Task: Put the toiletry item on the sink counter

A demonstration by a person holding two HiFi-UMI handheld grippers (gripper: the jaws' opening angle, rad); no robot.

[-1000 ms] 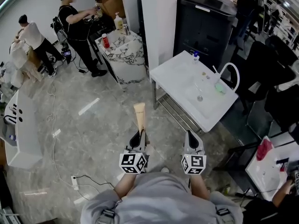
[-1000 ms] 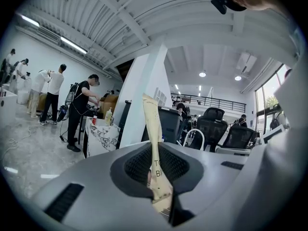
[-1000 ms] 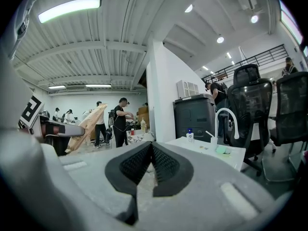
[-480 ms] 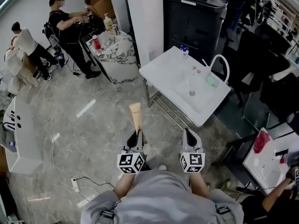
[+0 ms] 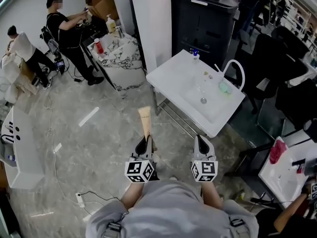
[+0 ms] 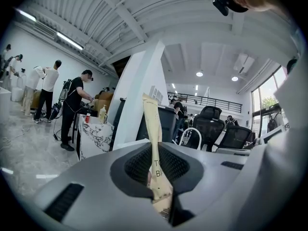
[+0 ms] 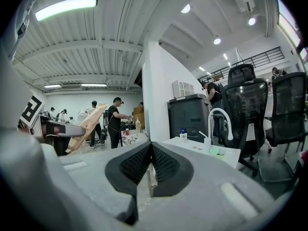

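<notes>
A tan toiletry tube point(image 5: 145, 122) sticks forward out of my left gripper point(image 5: 147, 144), whose jaws are shut on its lower end; in the left gripper view the tube point(image 6: 154, 143) rises upright from between the pads. My right gripper point(image 5: 201, 144) is held beside it, shut with nothing in it, and its jaws meet in the right gripper view point(image 7: 151, 163). The white sink counter point(image 5: 171, 76) with a basin and a curved white faucet point(image 5: 235, 71) stands ahead to the right, over open floor from both grippers.
A small blue-capped bottle point(image 5: 195, 55) and a green soap point(image 5: 225, 88) lie on the counter. A white pillar point(image 5: 153, 19) and black cabinet point(image 5: 213, 19) stand behind it. A marble table point(image 5: 121, 58) with bottles and several people are at back left. Black chairs point(image 5: 292, 48) stand at right.
The view has shifted forward and left slightly, so the sink counter sits a little nearer. Both grippers keep their pose, the left one still holding the tube.
</notes>
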